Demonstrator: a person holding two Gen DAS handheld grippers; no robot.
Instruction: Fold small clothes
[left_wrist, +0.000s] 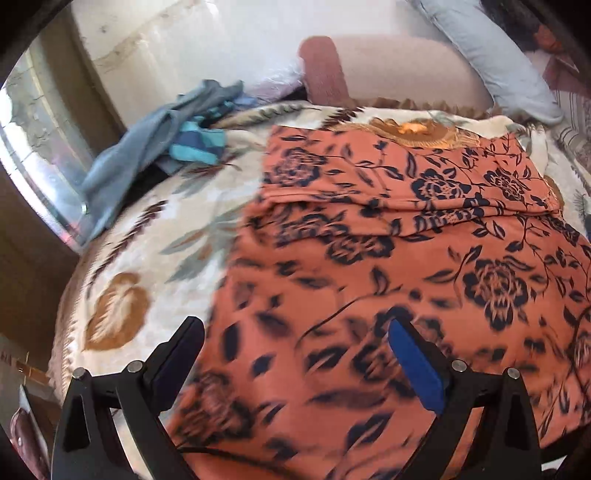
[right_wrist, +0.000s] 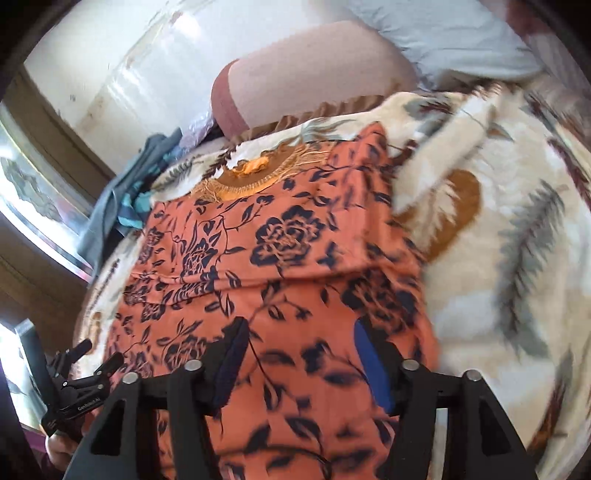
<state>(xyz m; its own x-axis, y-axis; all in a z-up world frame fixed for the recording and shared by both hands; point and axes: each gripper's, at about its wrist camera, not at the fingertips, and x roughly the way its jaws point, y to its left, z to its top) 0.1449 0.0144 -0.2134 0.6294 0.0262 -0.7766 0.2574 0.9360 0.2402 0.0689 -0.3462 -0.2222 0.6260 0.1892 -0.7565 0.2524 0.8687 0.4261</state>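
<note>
**Both grippers empty above a half-folded dress**

While an orange floral dress lay spread on a leaf-patterned blanket, both grippers hung over its near end with nothing between their fingers. The left gripper stood wide apart. The right gripper stood moderately apart, the cloth showing flat in its gap. Neither held the dress.

The dress lay lengthwise, its embroidered neckline at the far end. A raised fold edge crossed it about midway. Both views were blurred, so fine creases could not be made out.

The risks, as a judgement: the cloth looked thin and loose, so a pinch might catch only the top layer and let the lower one trail. A grip taken too deep could also snag the plush blanket and drag it along. Uneven lifting by the two hands would likely skew the fold edge.

On the left, bare blanket gave some room before a pile of blue clothes near the bed's edge, beside a window frame. On the right, the blanket ran wide and open, with one raised ridge next to the dress. Beyond the neckline, a pink bolster and a pale pillow closed the far side.
</note>
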